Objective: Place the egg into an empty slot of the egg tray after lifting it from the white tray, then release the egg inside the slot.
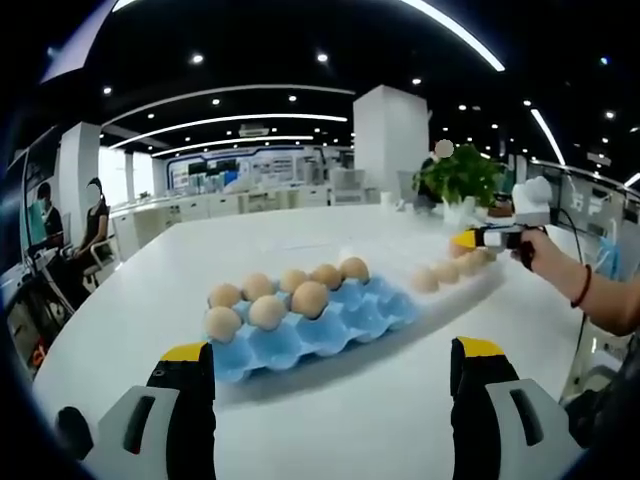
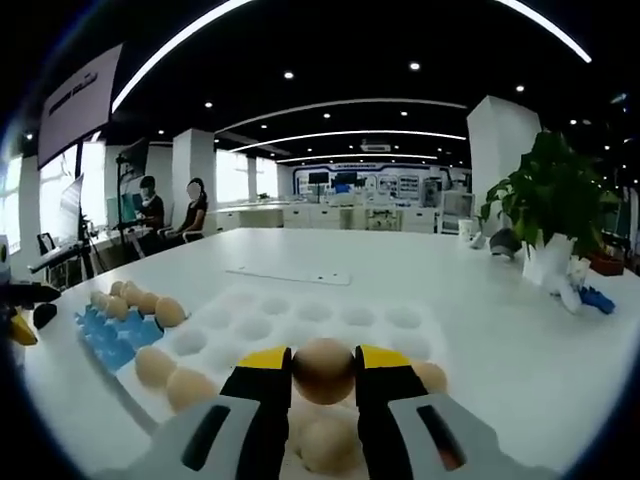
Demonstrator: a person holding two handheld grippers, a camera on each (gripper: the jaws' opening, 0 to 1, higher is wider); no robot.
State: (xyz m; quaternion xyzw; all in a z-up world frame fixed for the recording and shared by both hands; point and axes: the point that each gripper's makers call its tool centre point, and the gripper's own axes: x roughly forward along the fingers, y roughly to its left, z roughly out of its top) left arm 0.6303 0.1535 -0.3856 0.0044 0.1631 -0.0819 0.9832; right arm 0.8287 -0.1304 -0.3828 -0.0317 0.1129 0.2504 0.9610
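Note:
A brown egg sits between the yellow-tipped jaws of my right gripper, which is shut on it over the near part of the white tray. Other eggs lie in the white tray's round slots. The blue egg tray lies mid-table with several eggs along its far and left side, and its near slots are bare. It also appears at the left in the right gripper view. My left gripper is open just in front of it. The right gripper hovers over the egg row.
A potted plant stands at the table's far right. A flat white sheet lies beyond the white tray. Two people sit at desks at the back left. A person's hand and arm reach in from the right.

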